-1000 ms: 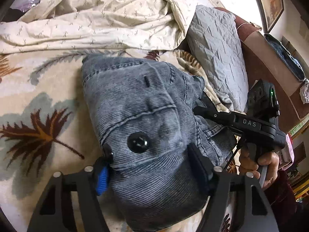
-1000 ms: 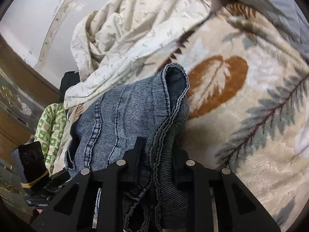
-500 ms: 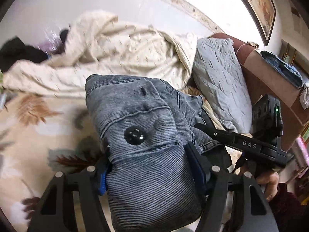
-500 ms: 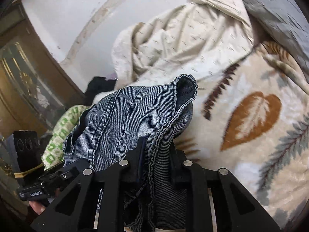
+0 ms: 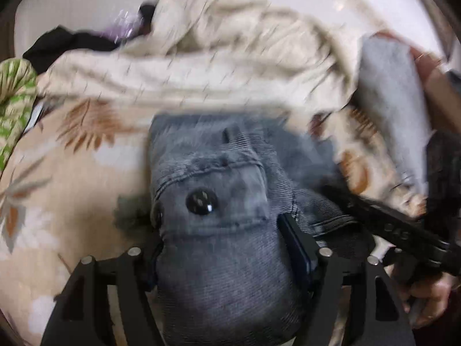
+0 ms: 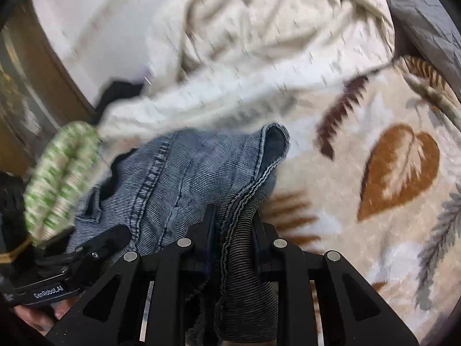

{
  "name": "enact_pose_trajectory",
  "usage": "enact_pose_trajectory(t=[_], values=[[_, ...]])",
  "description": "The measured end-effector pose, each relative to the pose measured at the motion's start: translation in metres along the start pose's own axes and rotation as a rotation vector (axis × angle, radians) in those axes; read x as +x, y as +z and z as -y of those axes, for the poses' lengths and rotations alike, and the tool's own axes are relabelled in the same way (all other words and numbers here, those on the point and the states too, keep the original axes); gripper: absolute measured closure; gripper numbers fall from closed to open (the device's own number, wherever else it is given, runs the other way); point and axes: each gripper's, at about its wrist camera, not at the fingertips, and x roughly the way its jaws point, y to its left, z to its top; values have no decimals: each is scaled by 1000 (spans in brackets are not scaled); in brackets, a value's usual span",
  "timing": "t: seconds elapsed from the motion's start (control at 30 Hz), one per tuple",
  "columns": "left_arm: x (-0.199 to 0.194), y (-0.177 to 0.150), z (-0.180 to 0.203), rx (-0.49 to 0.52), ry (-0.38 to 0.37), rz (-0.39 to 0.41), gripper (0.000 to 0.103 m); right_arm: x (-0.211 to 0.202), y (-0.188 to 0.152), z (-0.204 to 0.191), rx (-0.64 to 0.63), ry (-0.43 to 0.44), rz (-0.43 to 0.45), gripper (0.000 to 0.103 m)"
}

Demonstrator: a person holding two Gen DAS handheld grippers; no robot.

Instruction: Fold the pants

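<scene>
The blue-grey denim pants (image 5: pixel 219 207) are held bunched above the leaf-print blanket (image 5: pixel 66 178). My left gripper (image 5: pixel 222 230) is shut on the waistband end, just below the black button (image 5: pixel 201 201). My right gripper (image 6: pixel 233 219) is shut on a bundled seam edge of the pants (image 6: pixel 201 173). Each gripper shows in the other's view: the right one (image 5: pixel 403 230) at lower right, the left one (image 6: pixel 57 274) at lower left. The rest of the pants hangs out of sight below the fingers.
A crumpled cream sheet (image 5: pixel 216 66) lies at the back of the bed. A grey quilted pillow (image 5: pixel 391 109) is at the right. A green patterned cloth (image 6: pixel 57 178) and dark clothes (image 5: pixel 69 43) lie at the left. A wooden cabinet (image 6: pixel 26 101) stands beside the bed.
Both grippers have lifted the pants off the blanket and tilted up, so the wall and the back of the bed come into view. Both grips are unchanged.
</scene>
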Motion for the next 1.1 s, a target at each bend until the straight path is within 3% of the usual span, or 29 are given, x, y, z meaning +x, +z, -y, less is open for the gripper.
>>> enact_pose_trajectory(t=[0.1,0.17,0.23,0.3,0.47,0.63,0.93,1.1], values=[[7,-7,7,44,117,-7,1,17,-7,1,-58,-99,-79,70],[13,-12,7,53,163,-27,0,25,-12,9,-34,-108,-108,66],[16,-15,1,16,157,-50,0,27,-14,19,3,-109,-105,48],[12,-16,-1,-4,148,-55,0,25,-15,26,23,-114,-105,42],[0,-20,22,146,268,2,0,20,-15,20,-17,-154,-99,37],[-18,-17,35,232,343,60,0,13,-9,14,-32,-164,-88,36],[-60,-7,35,215,395,194,0,-48,6,-17,-164,-127,162,36],[-67,4,28,184,424,252,0,-56,14,-25,-193,-97,231,36]])
